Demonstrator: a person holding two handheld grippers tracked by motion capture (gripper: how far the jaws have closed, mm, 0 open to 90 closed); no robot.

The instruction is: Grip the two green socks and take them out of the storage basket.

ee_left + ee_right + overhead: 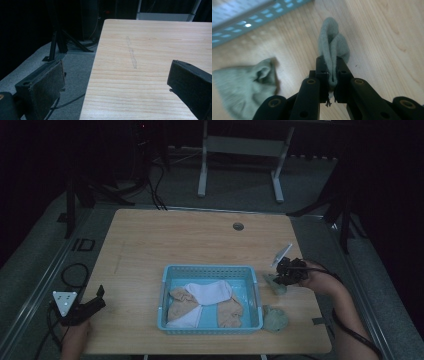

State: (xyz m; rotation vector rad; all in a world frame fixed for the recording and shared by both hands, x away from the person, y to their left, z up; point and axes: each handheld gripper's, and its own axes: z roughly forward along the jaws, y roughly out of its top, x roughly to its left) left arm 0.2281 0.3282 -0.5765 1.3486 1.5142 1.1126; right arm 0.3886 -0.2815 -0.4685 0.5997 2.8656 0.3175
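- Left gripper [98,296]: jaws wide apart, nothing between them, over the table's [200,235] front-left corner.
- Basket [210,271]: mid-table, with white and tan socks inside.
- Second green sock [275,318]: lies on the table just right of the basket.
- Right gripper [331,65]: jaws clamped tight on a green sock [333,45]; the sock bunches out past the jaw tips, just right of the basket.

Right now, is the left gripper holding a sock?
No, the left gripper has its jaws wide apart over the bare wooden table, with nothing between them.
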